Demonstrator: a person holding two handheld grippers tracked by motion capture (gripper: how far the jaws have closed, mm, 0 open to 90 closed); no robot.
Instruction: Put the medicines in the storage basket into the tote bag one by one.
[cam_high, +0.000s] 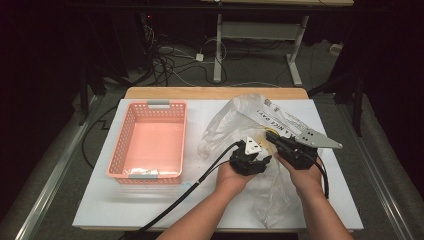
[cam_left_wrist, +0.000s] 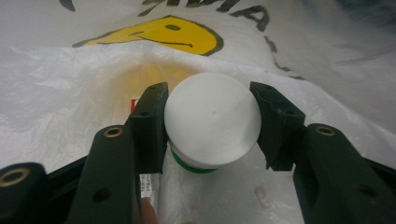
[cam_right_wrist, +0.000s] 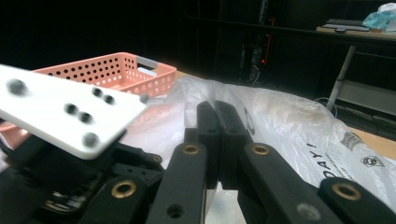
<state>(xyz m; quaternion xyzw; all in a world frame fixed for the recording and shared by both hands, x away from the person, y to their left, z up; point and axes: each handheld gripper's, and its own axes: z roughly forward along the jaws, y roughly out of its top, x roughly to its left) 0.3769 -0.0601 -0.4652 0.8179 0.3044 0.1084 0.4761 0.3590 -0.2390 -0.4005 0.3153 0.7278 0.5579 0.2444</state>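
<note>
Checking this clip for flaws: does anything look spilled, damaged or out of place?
Nothing stands out. The plastic bag is crumpled but whole, the pink basket sits square on the table, and the left gripper holds a white-capped bottle cleanly at the bag.

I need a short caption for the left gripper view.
Left gripper gripping a white cap inside a plastic bag.

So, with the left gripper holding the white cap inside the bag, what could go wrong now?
1. The left gripper holds only the round white cap of a bottle; on so smooth a surface it might slip.
2. The right gripper pinches just a thin fold of the plastic bag; the film could tear or pull free, closing the opening.
3. The bag lies loose around the bottle and may drag along toward the pink basket.
</note>
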